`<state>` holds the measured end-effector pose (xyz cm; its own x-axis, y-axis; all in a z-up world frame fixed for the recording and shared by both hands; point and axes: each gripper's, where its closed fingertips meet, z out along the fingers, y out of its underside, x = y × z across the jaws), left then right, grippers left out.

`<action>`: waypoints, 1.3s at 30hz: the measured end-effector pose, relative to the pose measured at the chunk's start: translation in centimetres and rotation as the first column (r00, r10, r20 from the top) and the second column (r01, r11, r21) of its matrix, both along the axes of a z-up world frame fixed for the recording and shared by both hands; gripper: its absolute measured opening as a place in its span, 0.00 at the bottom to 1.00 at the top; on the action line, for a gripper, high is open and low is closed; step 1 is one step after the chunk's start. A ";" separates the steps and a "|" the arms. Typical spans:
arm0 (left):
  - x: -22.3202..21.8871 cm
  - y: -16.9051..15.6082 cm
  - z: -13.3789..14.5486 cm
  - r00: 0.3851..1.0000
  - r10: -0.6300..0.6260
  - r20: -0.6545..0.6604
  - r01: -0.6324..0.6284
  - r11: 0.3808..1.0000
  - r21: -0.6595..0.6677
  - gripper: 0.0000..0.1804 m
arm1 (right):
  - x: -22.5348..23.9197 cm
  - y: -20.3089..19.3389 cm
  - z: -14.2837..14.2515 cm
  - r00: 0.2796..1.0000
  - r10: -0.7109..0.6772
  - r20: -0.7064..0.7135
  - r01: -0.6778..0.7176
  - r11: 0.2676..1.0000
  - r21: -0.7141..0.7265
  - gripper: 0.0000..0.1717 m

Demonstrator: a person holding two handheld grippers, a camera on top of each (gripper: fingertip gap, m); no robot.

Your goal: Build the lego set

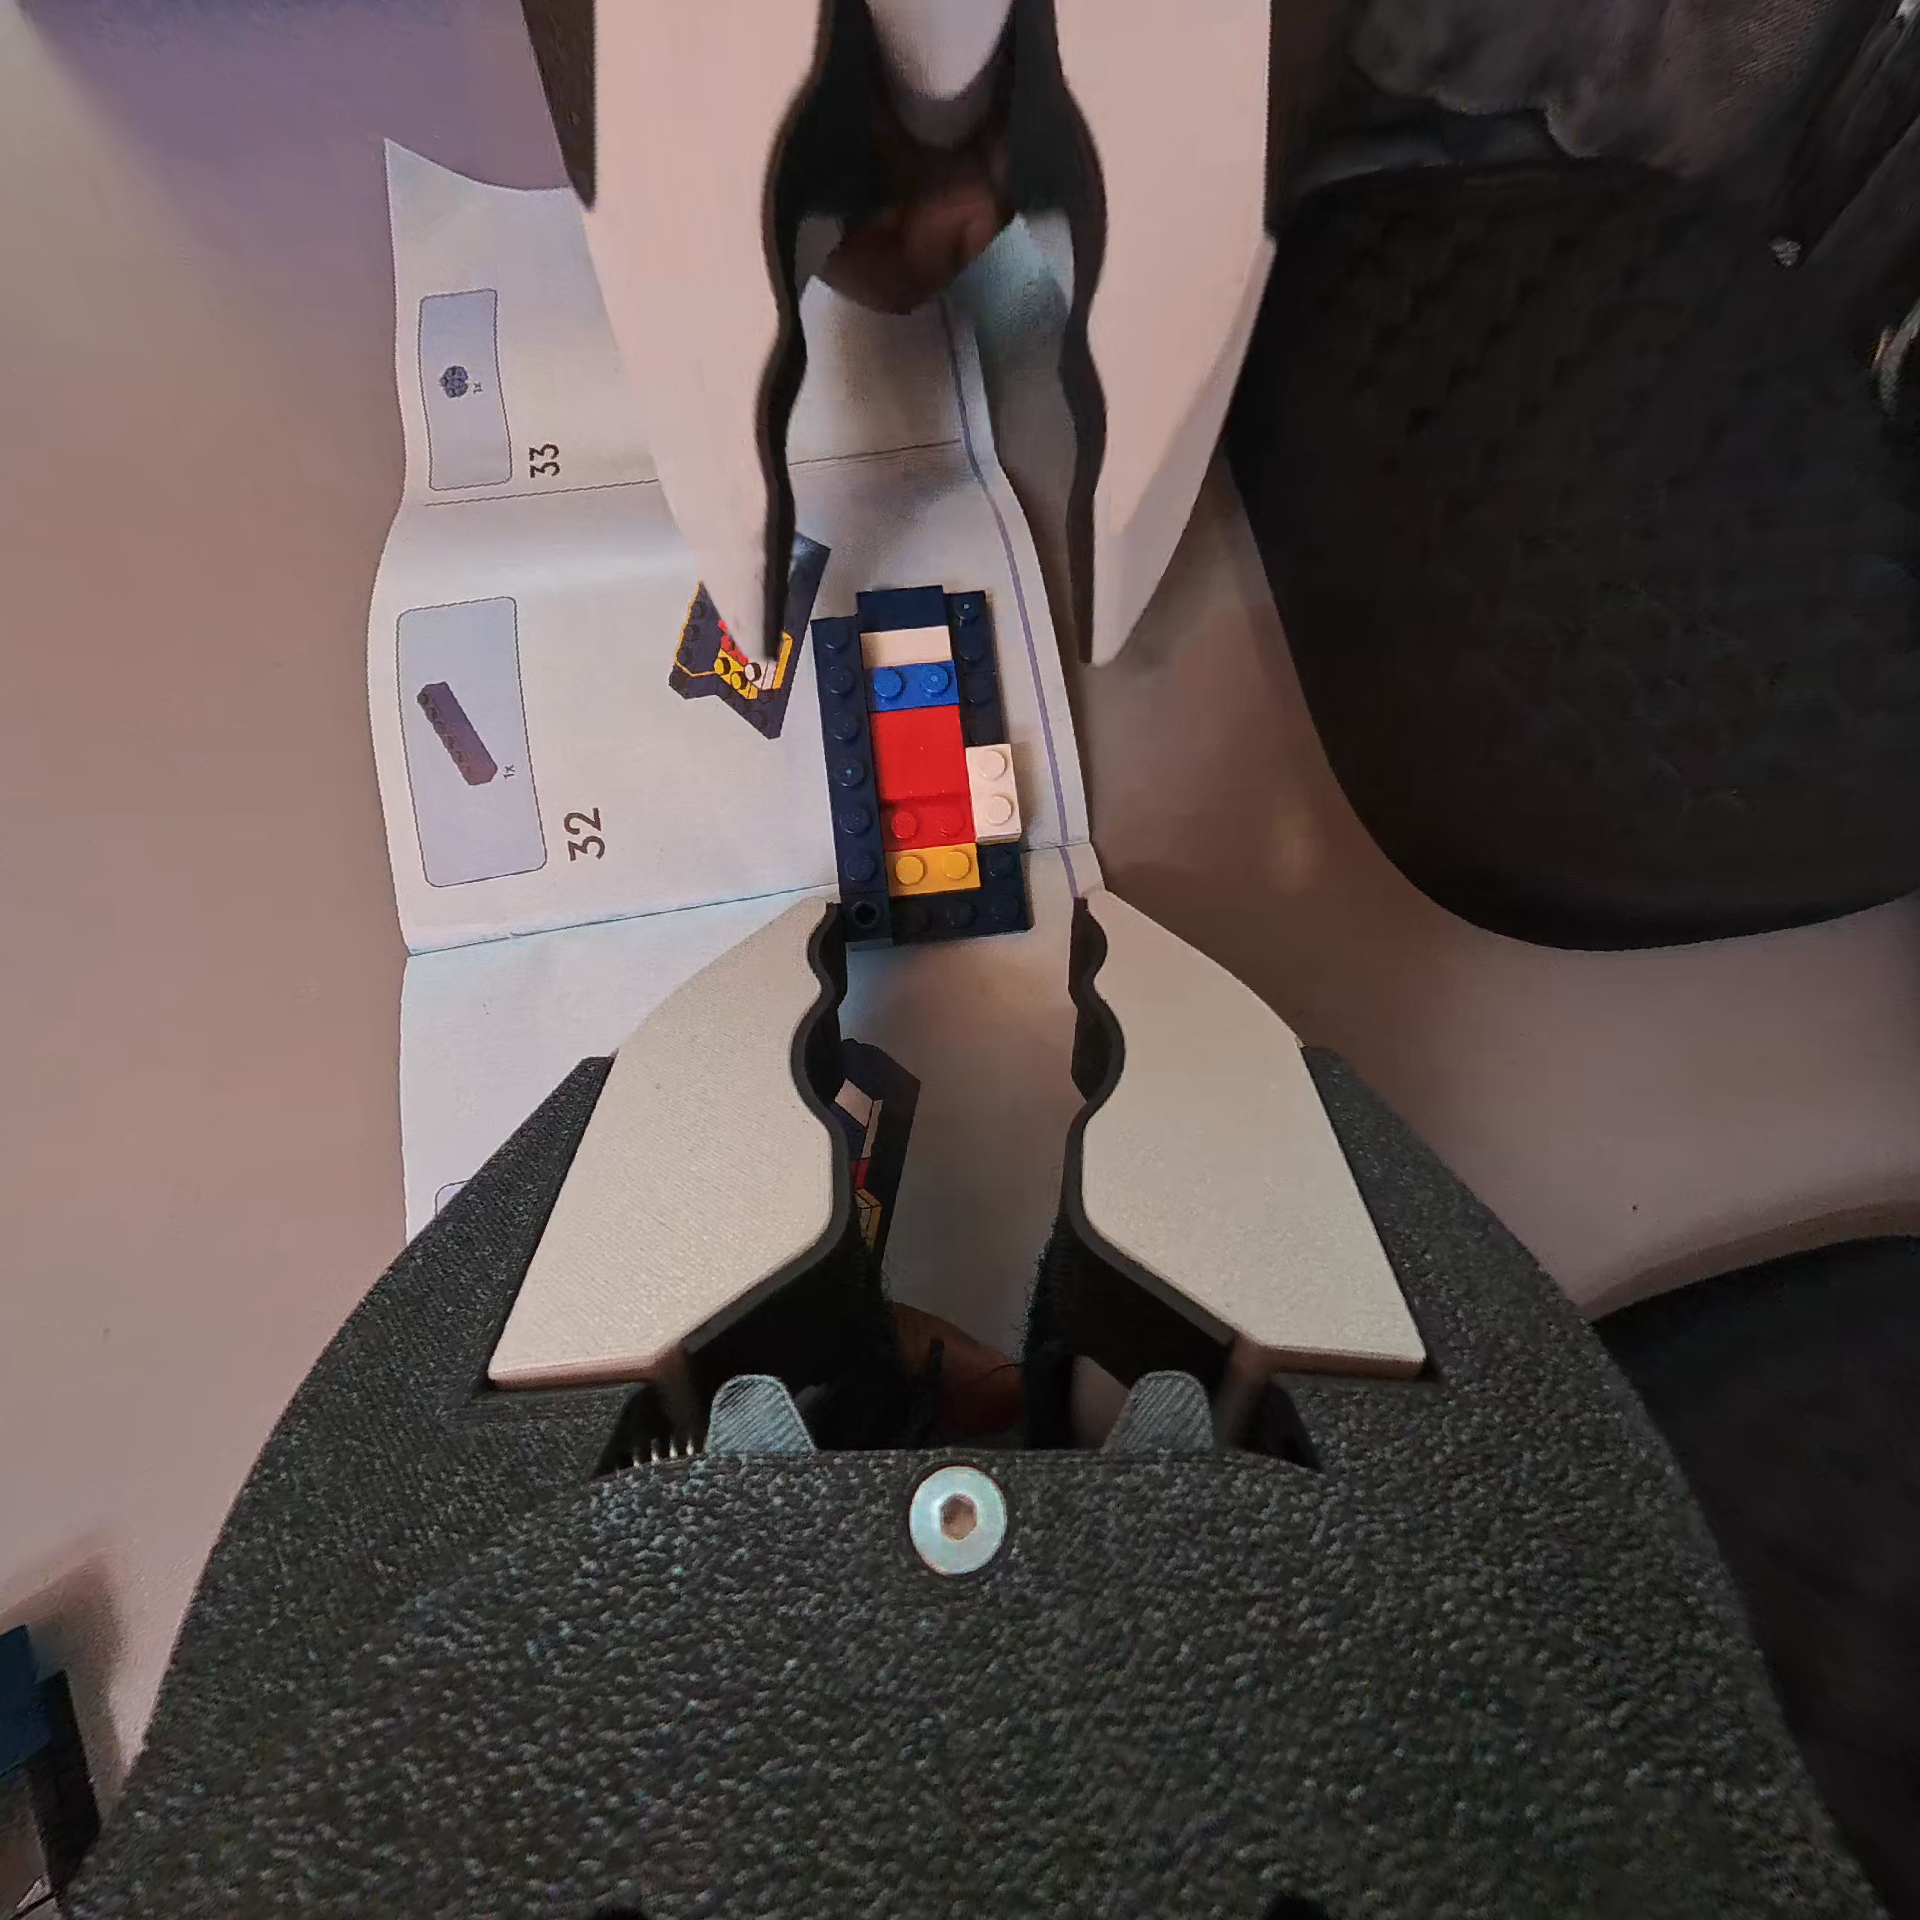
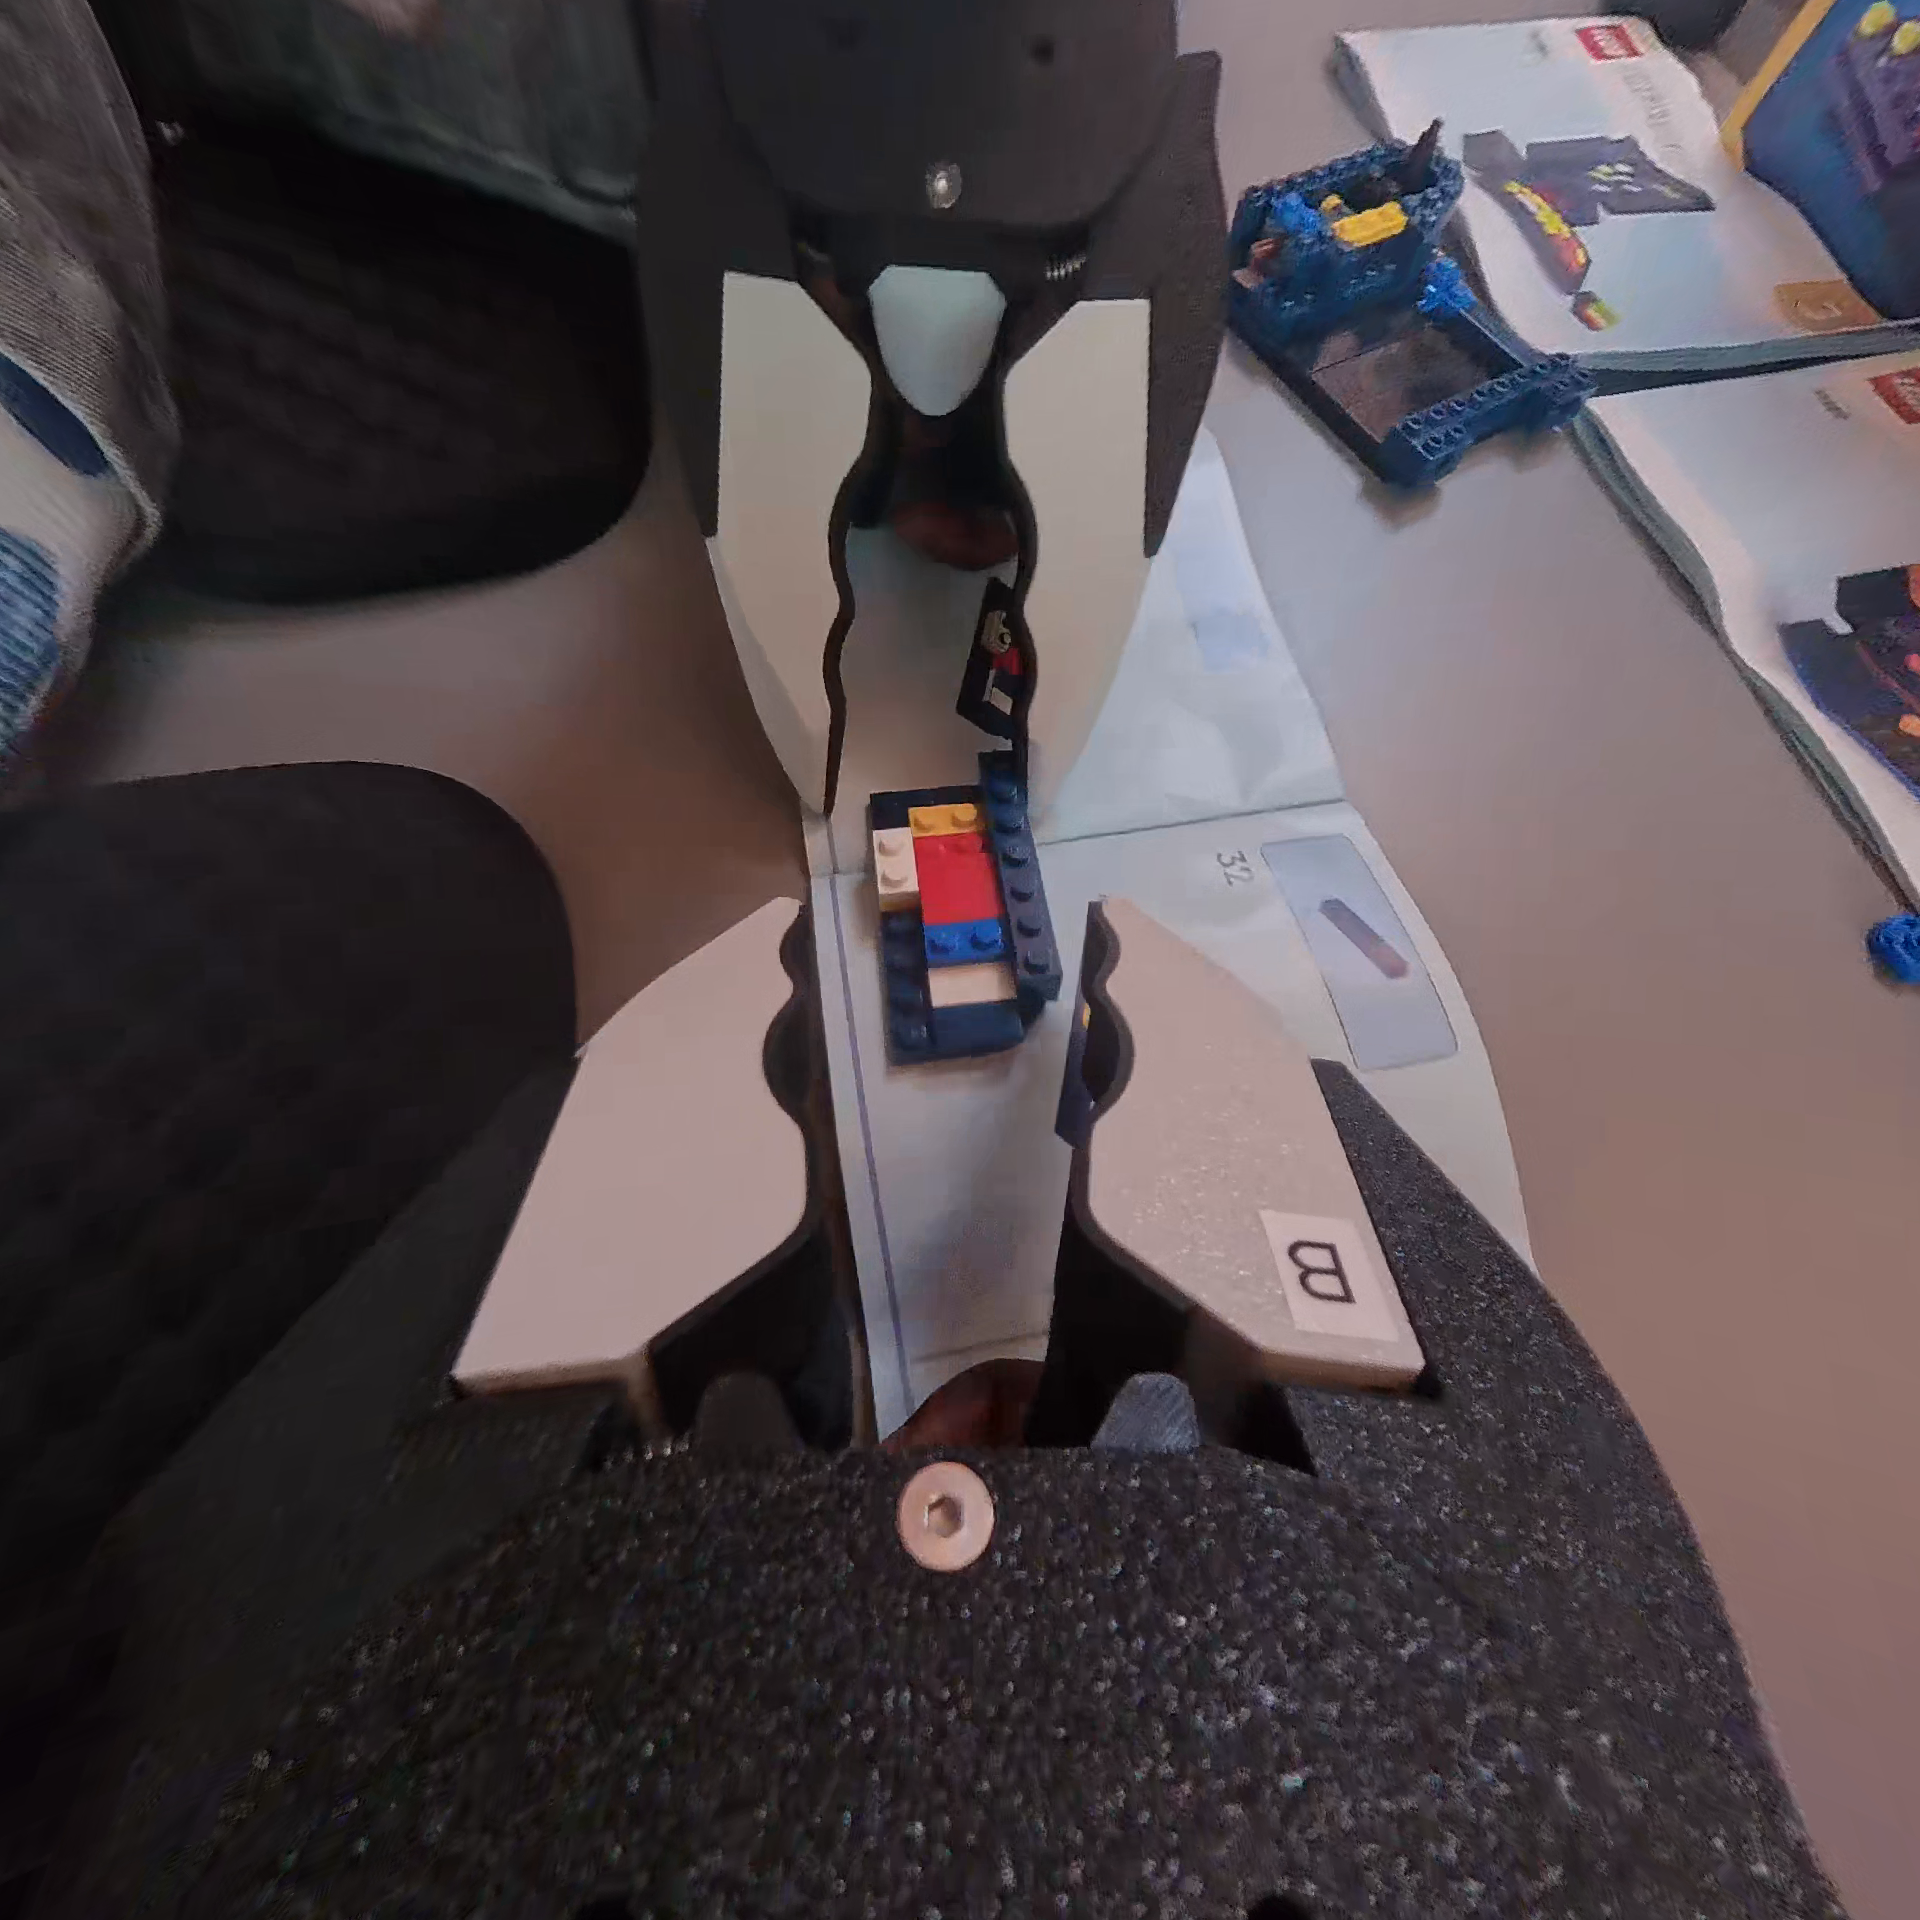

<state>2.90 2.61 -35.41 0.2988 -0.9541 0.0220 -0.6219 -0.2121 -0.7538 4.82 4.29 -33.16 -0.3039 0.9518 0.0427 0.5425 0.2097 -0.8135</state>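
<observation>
- Black textured gripper housings fill the bottom of both wrist views, each with grey fingers running forward.
- Left gripper (image 1: 956, 914): jaws spread, nothing gripped. Its tips sit at the near end of the brick assembly (image 1: 920, 764); the left tip is right up against the dark-blue long brick (image 1: 847, 769), contact not clear.
- Right gripper (image 2: 940, 904): jaws spread, grasp bare, tips on either side of the assembly's other end with visible gaps.
- The two grippers face each other across the assembly.
- Brick assembly: dark-blue base plate carrying red, blue, yellow and white bricks, with the long dark-blue brick along one edge. It lies flat on the open instruction booklet (image 1: 623, 582), next to the fold.
- Booklet lies on a plain beige tabletop (image 1: 187, 727).
- Black cushioned seat (image 1: 1579, 582) sits beside the table edge.
- Farther off in the right wrist view: a bigger blue brick build (image 2: 1371, 312), more printed booklets (image 2: 1621, 197), a loose blue piece (image 2: 1896, 940) on the table.
</observation>
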 end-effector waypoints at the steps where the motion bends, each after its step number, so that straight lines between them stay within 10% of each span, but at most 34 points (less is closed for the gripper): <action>1: 0.0 0.0 0.0 1.000 0.000 0.000 0.000 1.000 0.000 0.23 | -0.3 0.0 -0.3 1.000 -0.003 0.004 0.003 1.000 0.024 0.27; 16: 0.0 0.1 -0.1 1.000 0.000 0.000 0.000 1.000 0.000 0.23 | 4.4 3.0 -1.9 0.996 0.060 0.065 -0.064 0.997 0.053 0.19; 18: 0.0 0.1 -0.1 1.000 0.000 -0.001 0.000 1.000 -0.002 0.23 | 4.4 3.1 -1.3 0.999 0.036 0.035 -0.036 0.999 0.024 0.30; 22: 0.0 0.2 -0.1 1.000 0.000 0.000 0.000 1.000 -0.003 0.23 | 5.0 4.2 3.2 0.973 -0.060 -0.221 0.047 0.997 -0.063 0.36; 28: 0.0 0.2 -0.1 1.000 -0.001 -0.001 0.001 1.000 -0.001 0.23 | 8.1 7.1 11.3 0.737 -0.194 -0.648 0.170 0.980 -0.101 0.27; 39: -0.1 0.3 -0.1 1.000 0.000 0.000 0.000 1.000 -0.003 0.23 | 4.0 9.3 1.6 0.937 -0.348 0.037 0.350 0.936 -0.035 0.20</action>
<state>2.81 2.89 -35.53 0.2987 -0.9540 0.0251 -0.6222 -0.2146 -0.7529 8.77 13.57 -31.59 0.0472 0.9989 -0.0016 0.5995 -0.0296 -0.7998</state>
